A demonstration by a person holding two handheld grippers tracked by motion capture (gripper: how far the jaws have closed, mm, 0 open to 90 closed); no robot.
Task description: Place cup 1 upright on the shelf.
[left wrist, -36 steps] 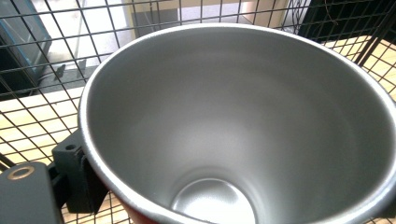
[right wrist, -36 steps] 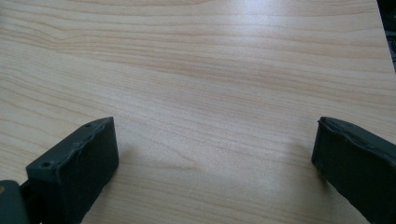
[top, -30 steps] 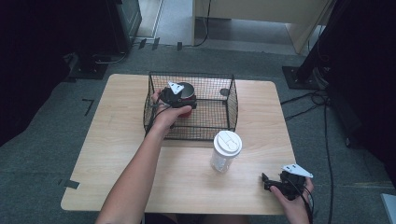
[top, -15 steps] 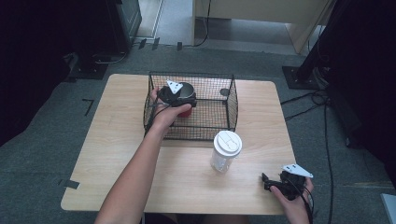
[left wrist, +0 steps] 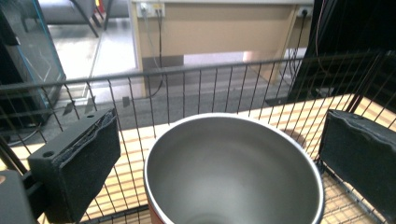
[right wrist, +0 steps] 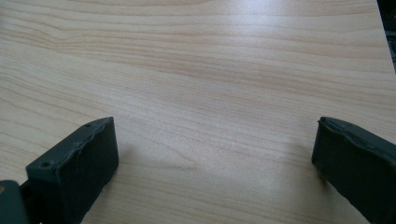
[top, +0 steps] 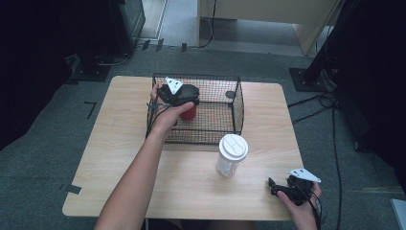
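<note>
Red cup (top: 189,113) in the wire basket (top: 225,129): centre the released left tongs (left wrist: 219,154) around it before clamping; right tongs (right wrist: 215,163) rest released.

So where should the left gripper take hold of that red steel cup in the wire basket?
Across the cup's open rim, from above: it stands upright in the wire basket, whose walls block the sides. The left gripper's jaws already straddle it, open.

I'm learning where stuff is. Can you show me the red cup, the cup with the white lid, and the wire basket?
red cup (top: 190,112): high view, its red side.
cup with the white lid (top: 233,146): high view, middle of the lid.
wire basket (top: 238,103): high view, right wall.
</note>
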